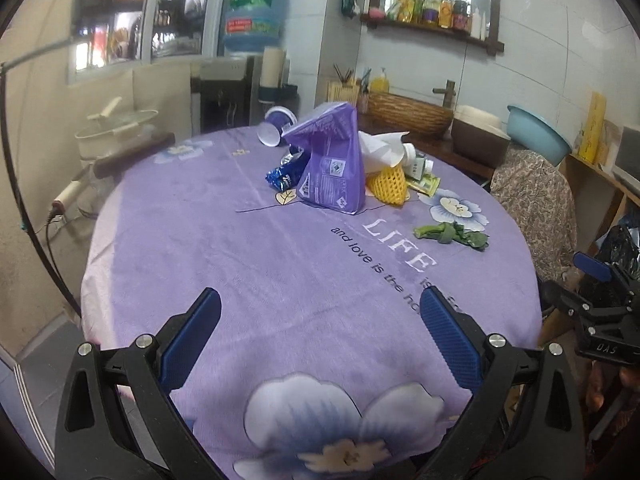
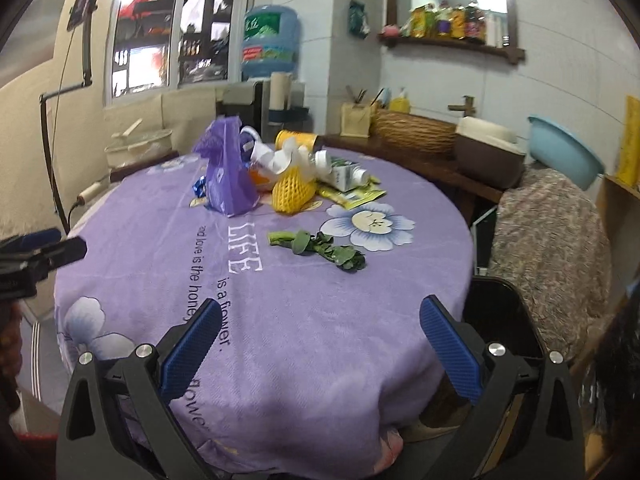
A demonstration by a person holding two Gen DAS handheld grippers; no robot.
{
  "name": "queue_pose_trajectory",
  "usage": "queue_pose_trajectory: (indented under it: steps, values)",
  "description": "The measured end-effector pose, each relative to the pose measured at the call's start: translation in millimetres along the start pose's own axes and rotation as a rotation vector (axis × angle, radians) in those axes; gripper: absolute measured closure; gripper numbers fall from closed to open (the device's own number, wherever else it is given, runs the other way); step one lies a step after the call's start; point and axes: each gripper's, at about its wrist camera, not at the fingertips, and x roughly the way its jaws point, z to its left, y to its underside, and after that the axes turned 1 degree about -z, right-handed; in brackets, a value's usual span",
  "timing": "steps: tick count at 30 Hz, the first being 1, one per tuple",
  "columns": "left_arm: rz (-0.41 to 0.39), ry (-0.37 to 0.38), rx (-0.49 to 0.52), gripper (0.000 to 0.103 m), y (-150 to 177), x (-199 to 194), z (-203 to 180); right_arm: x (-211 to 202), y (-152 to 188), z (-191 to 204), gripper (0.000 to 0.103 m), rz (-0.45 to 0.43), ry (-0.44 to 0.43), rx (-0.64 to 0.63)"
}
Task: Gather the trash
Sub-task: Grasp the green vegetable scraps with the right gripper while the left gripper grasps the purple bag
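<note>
— So, where does the rubbish lie?
— Heaped at the far side of the round table under its purple flowered cloth [image 1: 224, 240]: a tall purple plastic packet [image 1: 334, 160] standing upright, a yellow foam fruit net [image 1: 388, 184] just beside it, a crumpled blue foil wrapper [image 1: 285, 176] on its other side, and wilted green vegetable scraps [image 2: 316, 248] nearer, apart from the heap
— And the grippers?
— Left gripper [image 1: 320, 336] and right gripper [image 2: 320, 338] both hover over the near edge, blue-padded jaws spread wide, nothing between them

trash pile [image 1: 340, 160] on round table [image 1: 240, 264]
</note>
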Motion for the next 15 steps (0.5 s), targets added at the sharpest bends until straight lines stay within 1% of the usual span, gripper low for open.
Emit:
queue_pose_trajectory:
  steps: [3, 4, 7, 11, 13, 15]
  values:
    - [0.036, -0.021, 0.038, 0.005, -13.4, 26.6, 4.0, 22.6, -11.5, 0.5, 0.005, 0.039, -0.026, -0.045]
    - [0.048, -0.014, 0.051, 0.005, -18.3, 35.7, 4.8, 29.2, -15.2, 0.9, 0.005, 0.051, -0.036, -0.06]
    - [0.089, 0.025, 0.067, 0.005, -32.3, 59.1, 5.9, 49.8, -26.2, 2.3, 0.005, 0.092, -0.058, -0.105]
    - [0.174, 0.081, 0.07, 0.005, -47.4, 89.6, 6.3, 78.1, -38.3, -0.9, 0.005, 0.151, -0.088, -0.149]
    - [0.194, 0.112, 0.059, 0.005, -50.9, 99.2, 6.9, 89.8, -42.2, -4.0, 0.005, 0.181, -0.105, -0.164]
    - [0.202, 0.124, 0.054, 0.005, -54.1, 106.1, 7.8, 100.2, -45.5, -5.5, 0.005, 0.2, -0.152, -0.181]
